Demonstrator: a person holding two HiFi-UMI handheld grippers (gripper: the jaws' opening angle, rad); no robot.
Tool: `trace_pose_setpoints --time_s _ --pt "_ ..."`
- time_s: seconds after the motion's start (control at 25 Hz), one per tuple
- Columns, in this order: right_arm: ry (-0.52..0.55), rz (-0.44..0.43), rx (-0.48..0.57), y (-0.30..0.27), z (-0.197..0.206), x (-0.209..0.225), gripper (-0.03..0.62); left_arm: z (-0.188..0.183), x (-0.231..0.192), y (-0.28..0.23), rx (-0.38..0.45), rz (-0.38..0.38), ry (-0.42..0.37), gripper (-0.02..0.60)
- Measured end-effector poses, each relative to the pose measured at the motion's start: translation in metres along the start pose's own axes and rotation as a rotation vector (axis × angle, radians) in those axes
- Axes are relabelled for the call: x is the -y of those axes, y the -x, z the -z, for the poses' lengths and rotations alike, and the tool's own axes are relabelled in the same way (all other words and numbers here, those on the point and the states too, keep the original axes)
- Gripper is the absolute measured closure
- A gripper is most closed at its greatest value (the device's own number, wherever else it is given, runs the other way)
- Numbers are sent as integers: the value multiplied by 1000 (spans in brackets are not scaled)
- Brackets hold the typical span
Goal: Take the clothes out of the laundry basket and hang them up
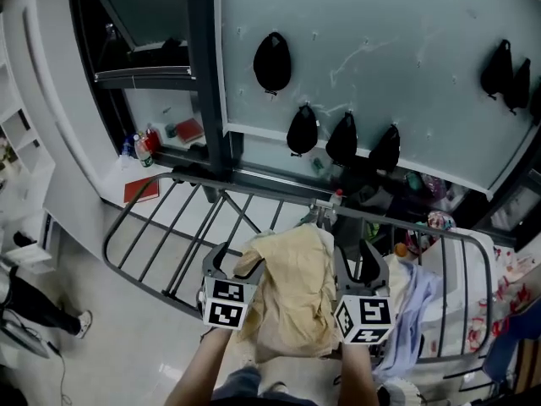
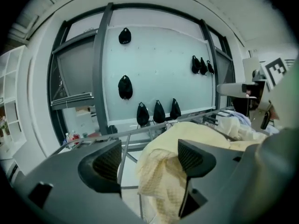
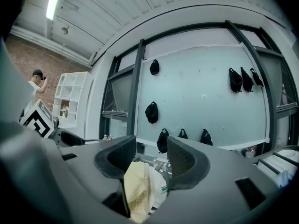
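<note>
Yellow garment [image 1: 292, 290] hangs draped over the drying rack [image 1: 169, 227] at lower centre of the head view, between my grippers: left gripper [image 1: 234, 262] gapes wide, cloth beside one pad unpressed, and right gripper [image 1: 359, 269] stands apart, a fold hanging loose between.

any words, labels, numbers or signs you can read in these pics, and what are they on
No text can be read.
Marker cubes: black-and-white square patterns only, no letters or numbers.
Bottles by the window: labels too small to read.
White item beside the yellow garment: a green mark, too blurred to read.
</note>
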State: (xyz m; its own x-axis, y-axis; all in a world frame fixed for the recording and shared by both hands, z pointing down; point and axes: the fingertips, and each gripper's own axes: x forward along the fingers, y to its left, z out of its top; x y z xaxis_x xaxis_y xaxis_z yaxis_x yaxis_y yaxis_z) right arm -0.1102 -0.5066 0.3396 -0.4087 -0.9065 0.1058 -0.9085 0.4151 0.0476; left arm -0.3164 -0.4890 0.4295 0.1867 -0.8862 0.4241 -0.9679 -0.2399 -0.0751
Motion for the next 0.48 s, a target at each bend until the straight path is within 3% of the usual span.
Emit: trace_pose_setpoints --time_s 0.36,0.44,0.48 --pt "-2 -90 67 54 -9 -17 409 -49 62 60 276 110 63 218" --pt "-2 -102 76 69 -8 -21 429 -52 74 71 308 124 64 260" --pt "-2 -108 80 76 -8 -23 442 -52 80 78 322 128 64 321"
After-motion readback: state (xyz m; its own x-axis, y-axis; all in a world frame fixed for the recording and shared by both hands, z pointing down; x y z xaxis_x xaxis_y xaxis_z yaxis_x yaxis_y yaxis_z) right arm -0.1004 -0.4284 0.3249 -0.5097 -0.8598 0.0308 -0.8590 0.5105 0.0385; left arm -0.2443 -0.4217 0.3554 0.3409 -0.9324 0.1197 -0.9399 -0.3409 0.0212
